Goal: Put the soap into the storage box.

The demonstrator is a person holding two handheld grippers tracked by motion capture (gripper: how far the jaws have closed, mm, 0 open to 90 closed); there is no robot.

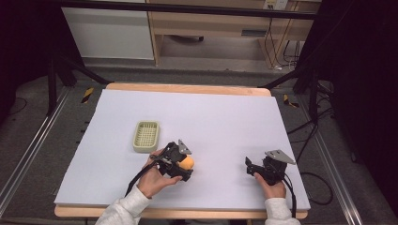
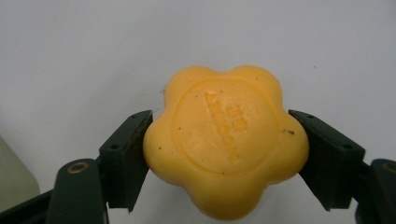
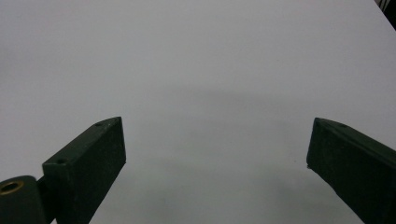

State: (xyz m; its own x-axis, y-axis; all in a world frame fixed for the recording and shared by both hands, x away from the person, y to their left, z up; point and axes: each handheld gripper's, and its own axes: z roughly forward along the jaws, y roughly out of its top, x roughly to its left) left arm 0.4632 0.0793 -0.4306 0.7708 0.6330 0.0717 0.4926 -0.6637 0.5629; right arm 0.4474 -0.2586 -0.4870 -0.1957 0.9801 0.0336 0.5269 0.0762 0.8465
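Bench (image 1: 225,117): a wooden top covered by a white sheet, kept bare so that the work could be done in the near middle, within reach of both forearms.

Pale green slotted plastic soap dish (image 1: 146,136): was set flat on the sheet, just beyond and to the left of the left tool, empty as far as could be made out. Its nearness suggested it was meant to receive the soap.

Left tool (image 1: 180,165): was held low over the sheet, its jaws clamped on the soap from two opposite sides. In the left gripper view the pads (image 2: 126,158) were pressed into the hollows between lobes, a grip judged to stop the bar from slipping or turning.

Right tool (image 1: 264,169): was held well apart to the right, jaws spread wide with only white sheet between them, judged to be kept out of the way.

Yellow flower-shaped bar of soap (image 2: 225,140): stamped face toward the camera, gripped between the left jaws, just above or on the sheet; which could not be told.
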